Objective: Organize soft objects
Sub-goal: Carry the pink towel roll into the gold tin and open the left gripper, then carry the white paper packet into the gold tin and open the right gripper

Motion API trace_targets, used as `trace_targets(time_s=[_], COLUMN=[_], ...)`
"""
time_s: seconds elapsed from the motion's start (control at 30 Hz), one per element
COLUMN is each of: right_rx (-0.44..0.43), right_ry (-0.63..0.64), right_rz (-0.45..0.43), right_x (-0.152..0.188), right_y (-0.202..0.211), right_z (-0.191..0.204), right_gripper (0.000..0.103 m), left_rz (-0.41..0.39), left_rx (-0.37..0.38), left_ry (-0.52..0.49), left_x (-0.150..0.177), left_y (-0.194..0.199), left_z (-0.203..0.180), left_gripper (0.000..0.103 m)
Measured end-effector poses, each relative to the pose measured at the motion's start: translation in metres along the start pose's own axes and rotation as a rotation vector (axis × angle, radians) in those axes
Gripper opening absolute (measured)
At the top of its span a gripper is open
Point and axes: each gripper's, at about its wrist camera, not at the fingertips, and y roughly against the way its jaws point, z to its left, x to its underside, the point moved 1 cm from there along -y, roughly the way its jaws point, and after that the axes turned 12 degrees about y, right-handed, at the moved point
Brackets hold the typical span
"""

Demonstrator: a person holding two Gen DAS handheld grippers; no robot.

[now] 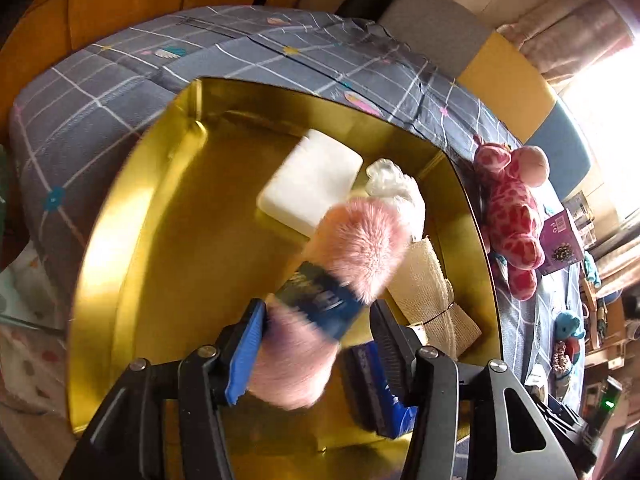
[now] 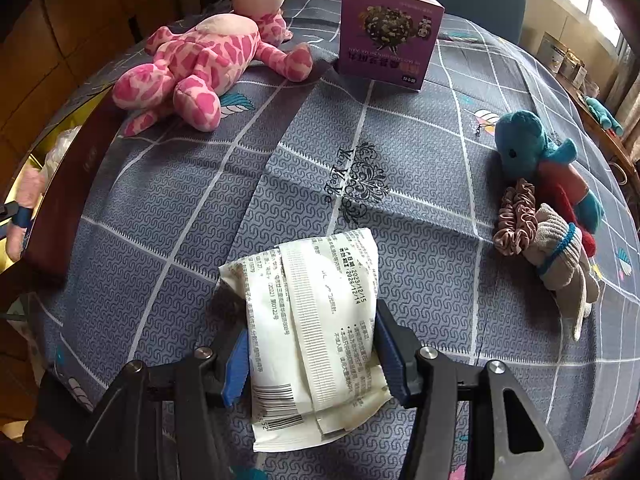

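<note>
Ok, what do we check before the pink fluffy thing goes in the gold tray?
1. Pink fluff above the tray: ok.
2. Left fingers gripping it: cannot tell, it is blurred.
3. Bare spot in the tray beside the white block: ok.
4. Right fingers closed on the packet: ok.
5. Other soft toys put away: not ok; the giraffe and the elephant lie on the cloth.

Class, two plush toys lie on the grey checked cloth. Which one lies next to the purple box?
The pink spotted plush giraffe, beside the purple box; the blue plush toy lies apart, by the scrunchie.
</note>
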Motion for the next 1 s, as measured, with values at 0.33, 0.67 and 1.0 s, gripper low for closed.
trace_targets(time_s=[0.33,0.67,1.0], right_rx=[0.025,0.018,-0.097], right_ry=[-0.002,-0.029,0.076], right_rz=[-0.006,-0.026,-0.133], right_x=[0.000,-0.007,-0.049], right_y=[0.001,0.012,0.045], right_z=[0.002,0.009,0.062], right_gripper=[0.056,0.055,0.055], left_rz=[-0.147,-0.276,-0.280], left_rx=[-0.073,-0.093,-0.080], left_ry=[-0.130,-0.247,-0.285], left_x=[0.004,0.020,0.031], left_y=[0.025,0.061,0.067], left_z=[-0.012,-0.027,-0.034], left_gripper=[0.058,0.066,0.066])
